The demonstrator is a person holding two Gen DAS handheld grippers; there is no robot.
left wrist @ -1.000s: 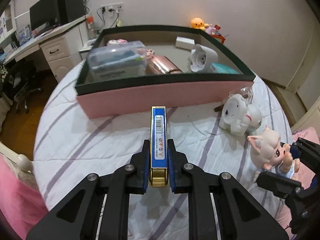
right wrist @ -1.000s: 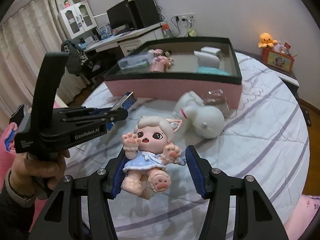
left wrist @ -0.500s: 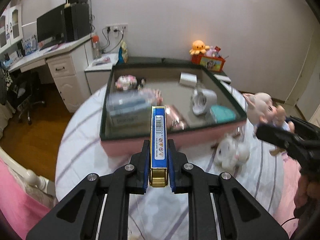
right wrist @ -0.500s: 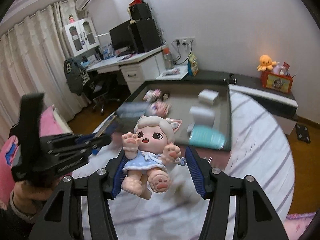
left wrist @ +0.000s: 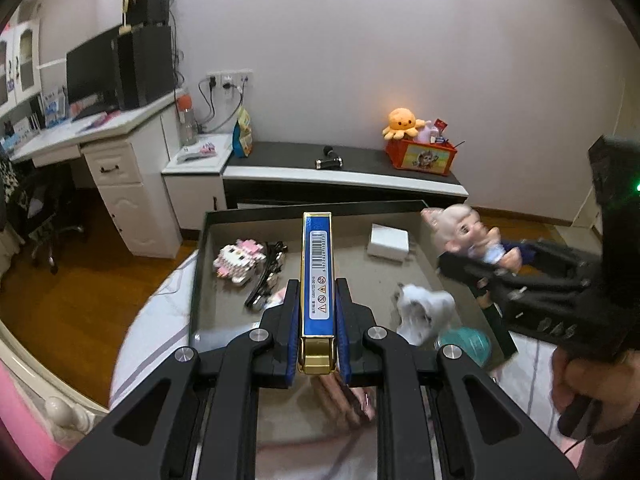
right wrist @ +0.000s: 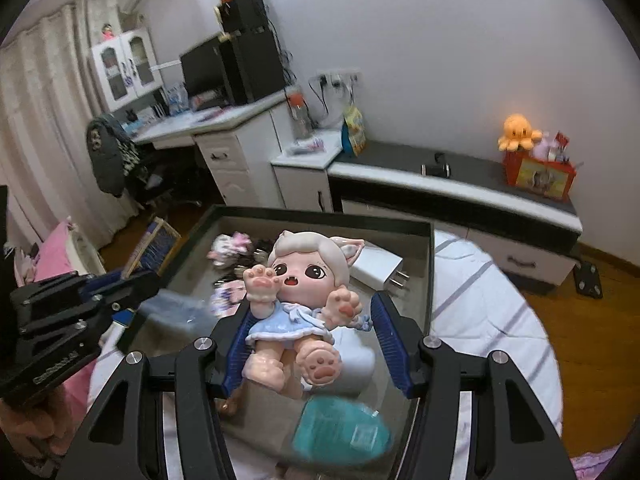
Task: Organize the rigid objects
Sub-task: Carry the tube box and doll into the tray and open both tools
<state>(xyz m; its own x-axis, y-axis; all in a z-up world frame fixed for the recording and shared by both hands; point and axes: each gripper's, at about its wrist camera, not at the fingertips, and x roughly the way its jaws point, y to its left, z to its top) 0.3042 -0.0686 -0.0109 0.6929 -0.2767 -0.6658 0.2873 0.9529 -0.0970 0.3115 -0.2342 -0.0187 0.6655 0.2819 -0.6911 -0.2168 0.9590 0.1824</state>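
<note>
Hovering above one dark-rimmed rectangular storage tray (left wrist: 202, 256) sitting on a striped bedcover, bare floor showing only along its far middle. Crowding the rest, perhaps five blurred items, among them one white plug adapter (left wrist: 389, 241). Pinching one white-haired doll in a blue dress (right wrist: 298, 300): right gripper (right wrist: 310, 344). Clamping one slim blue-and-gold box (left wrist: 316, 276) tight: left gripper (left wrist: 317, 320).
</note>
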